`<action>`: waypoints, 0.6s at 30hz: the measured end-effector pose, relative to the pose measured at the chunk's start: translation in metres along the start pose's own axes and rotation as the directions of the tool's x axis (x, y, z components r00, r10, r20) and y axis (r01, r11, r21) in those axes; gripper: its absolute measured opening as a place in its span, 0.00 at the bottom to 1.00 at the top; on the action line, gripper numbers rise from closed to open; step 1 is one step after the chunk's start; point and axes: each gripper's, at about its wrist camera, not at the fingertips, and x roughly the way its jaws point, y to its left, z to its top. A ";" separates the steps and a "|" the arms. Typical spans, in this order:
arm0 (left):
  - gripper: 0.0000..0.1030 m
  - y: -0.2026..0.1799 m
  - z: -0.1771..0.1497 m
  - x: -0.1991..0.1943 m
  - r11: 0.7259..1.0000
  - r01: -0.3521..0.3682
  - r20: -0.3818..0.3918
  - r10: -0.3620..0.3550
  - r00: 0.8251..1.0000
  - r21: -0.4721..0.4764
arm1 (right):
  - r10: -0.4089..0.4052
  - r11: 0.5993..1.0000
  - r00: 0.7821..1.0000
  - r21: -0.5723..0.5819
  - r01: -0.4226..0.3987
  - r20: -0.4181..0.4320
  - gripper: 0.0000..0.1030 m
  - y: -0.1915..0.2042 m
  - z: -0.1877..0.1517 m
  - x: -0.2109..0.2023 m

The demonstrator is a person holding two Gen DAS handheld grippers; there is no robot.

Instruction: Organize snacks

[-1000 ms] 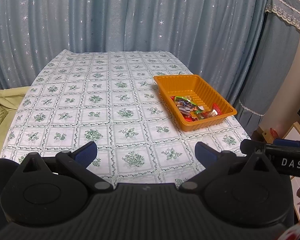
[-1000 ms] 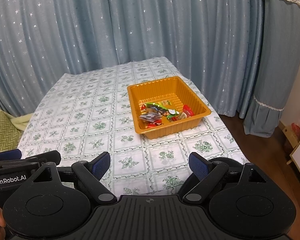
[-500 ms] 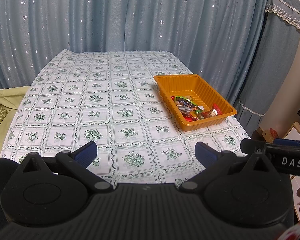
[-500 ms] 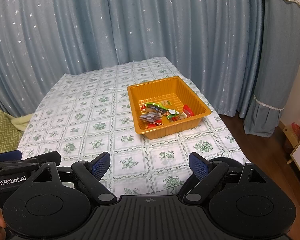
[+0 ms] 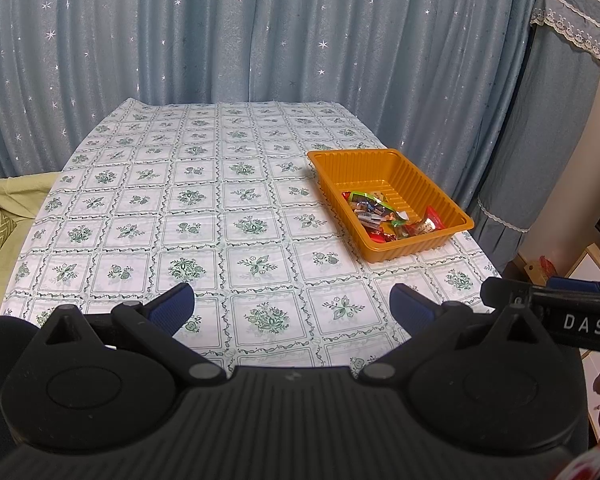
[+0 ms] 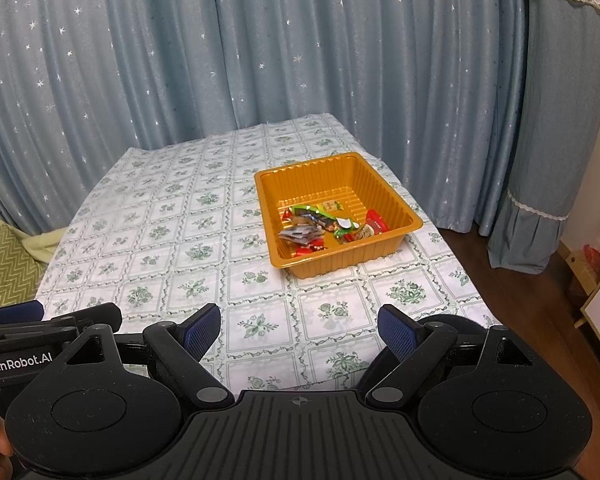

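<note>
The left gripper (image 5: 292, 306) and the right gripper (image 6: 300, 330) are held level side by side, each with jaws spread wide and nothing between them.

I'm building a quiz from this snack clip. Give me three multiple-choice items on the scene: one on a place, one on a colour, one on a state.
1. Where do the snacks lie?
A. Inside the tray
B. Loose on the tablecloth
C. Between the gripper fingers

2. What colour is the tray?
A. Blue
B. Orange
C. White

3. How are the two grippers?
A. Both shut on snacks
B. One open, one shut
C. Both open and empty

Answers:
1 A: the wrappers are heaped in the tray's near half.
2 B: its ribbed walls are orange on the green-patterned tablecloth.
3 C: the left gripper and right gripper each show fingers wide apart with only cloth between them.
</note>
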 end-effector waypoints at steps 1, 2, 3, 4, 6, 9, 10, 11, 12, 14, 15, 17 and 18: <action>1.00 0.000 0.000 0.000 1.000 0.000 0.000 0.000 1.000 0.001 | 0.000 1.000 1.000 -0.001 0.000 0.000 0.83 0.000 0.000 0.000; 1.00 0.000 0.000 0.000 1.000 0.001 0.000 -0.001 1.000 0.001 | 0.000 1.000 1.000 -0.001 0.000 0.000 0.83 0.000 0.000 0.000; 1.00 0.000 0.000 0.000 1.000 0.001 0.000 -0.001 1.000 0.001 | 0.000 1.000 1.000 -0.001 0.000 0.000 0.83 0.000 0.000 0.000; 1.00 0.000 0.000 0.000 1.000 0.001 0.000 -0.001 1.000 0.002 | 0.000 1.000 1.000 -0.001 0.000 0.000 0.83 0.000 0.000 0.000; 1.00 0.000 0.000 0.000 1.000 0.001 0.000 -0.001 1.000 0.001 | 0.000 1.000 1.000 -0.001 0.000 0.000 0.83 0.000 0.000 0.000; 1.00 0.000 0.000 0.000 1.000 0.001 -0.001 -0.001 1.000 0.002 | 0.000 1.000 1.000 -0.001 0.000 0.001 0.83 -0.001 0.000 0.000; 1.00 0.000 0.000 0.000 1.000 0.002 -0.001 -0.002 1.000 0.002 | -0.001 1.000 1.000 -0.001 0.001 0.001 0.83 -0.001 0.000 0.000; 1.00 0.000 0.000 0.000 1.000 0.003 -0.001 -0.003 1.000 0.002 | -0.001 1.000 1.000 0.000 0.001 0.000 0.83 -0.001 0.000 0.000; 1.00 0.000 0.000 0.000 1.000 0.004 0.000 -0.004 1.000 0.001 | -0.001 1.000 1.000 0.001 0.001 0.000 0.83 -0.001 0.000 0.000; 1.00 0.001 -0.001 0.001 1.000 0.012 0.004 -0.012 1.000 -0.001 | 0.000 1.000 1.000 0.000 0.000 0.000 0.83 -0.001 0.000 0.000; 1.00 0.000 -0.002 0.001 1.000 0.015 0.006 -0.015 1.000 0.000 | 0.001 1.000 1.000 0.000 -0.001 0.001 0.83 -0.001 0.000 0.000; 1.00 0.000 -0.002 0.001 1.000 0.010 0.012 -0.010 1.000 -0.002 | 0.001 1.000 1.000 -0.001 -0.001 0.003 0.83 0.000 0.000 0.000; 1.00 0.001 -0.002 0.001 1.000 0.011 0.011 -0.011 1.000 -0.004 | 0.001 1.000 1.000 -0.001 -0.001 0.003 0.83 0.000 0.000 0.000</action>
